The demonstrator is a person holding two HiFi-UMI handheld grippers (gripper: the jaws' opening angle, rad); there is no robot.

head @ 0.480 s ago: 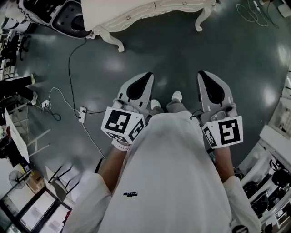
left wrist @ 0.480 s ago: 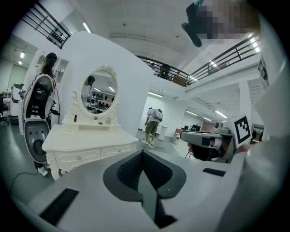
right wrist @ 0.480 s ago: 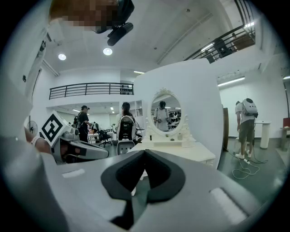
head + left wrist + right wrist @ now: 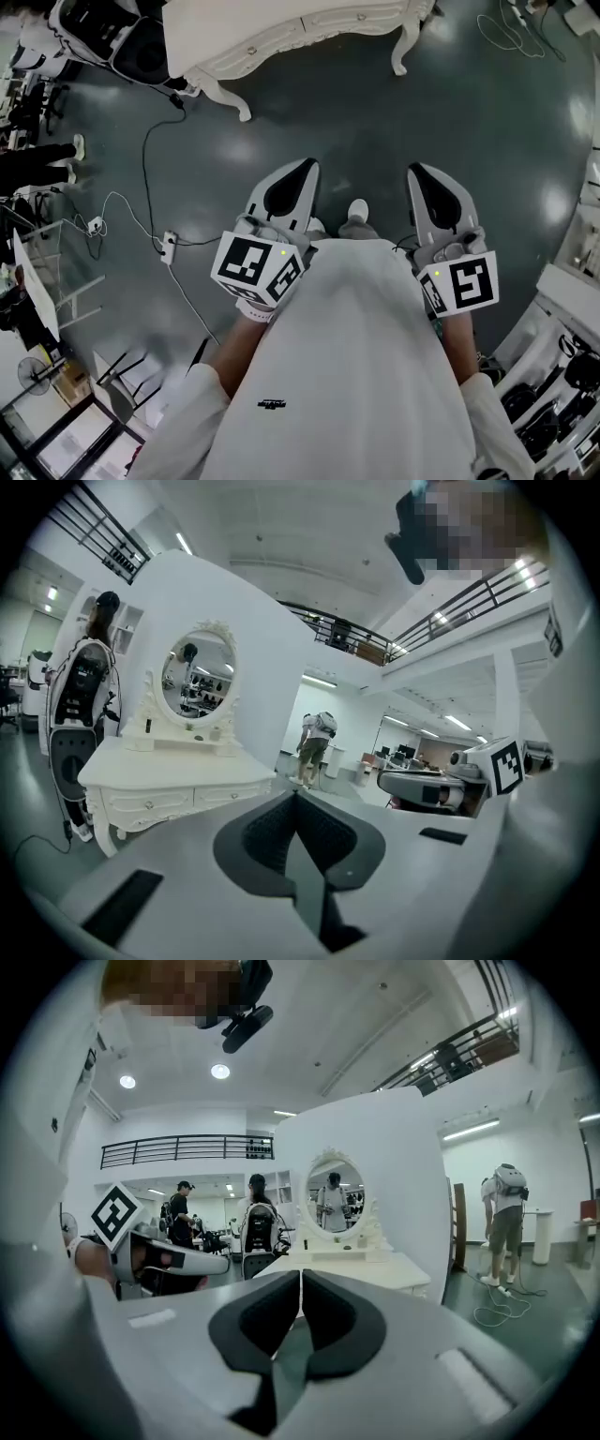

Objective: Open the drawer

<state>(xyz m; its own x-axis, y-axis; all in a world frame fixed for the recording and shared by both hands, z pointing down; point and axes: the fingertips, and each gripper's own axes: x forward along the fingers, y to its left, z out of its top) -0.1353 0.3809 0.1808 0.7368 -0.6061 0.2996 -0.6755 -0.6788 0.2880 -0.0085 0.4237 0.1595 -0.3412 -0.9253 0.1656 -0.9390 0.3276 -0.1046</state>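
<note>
dark grey glossy floor [image 4: 375,122] fills most of the head view, and a white dressing table [image 4: 234,23] stands at the far edge of it, well apart from the person. on its top stands one oval mirror [image 4: 199,679].

the person holds the left gripper [image 4: 298,173] and the right gripper [image 4: 424,178] side by side in front of the body, both pointing forward and a little down toward the table. i think they are carried low like this because the person is only approaching and nothing is within reach yet. in the left gripper view the two jaws are pressed together with nothing between them, and in the right gripper view it is the same: closed and empty. closed tongs are probably just the resting way to carry them; they must spread before they can take a knob.

i count two grippers, one table and one mirror. in the left gripper view the front of the table shows two drawers, the left drawer [image 4: 150,803] and the right drawer [image 4: 230,794], each with a small knob, and both look pushed fully in. which of them the task means, i cannot tell. the opening is not yet begun.
</note>
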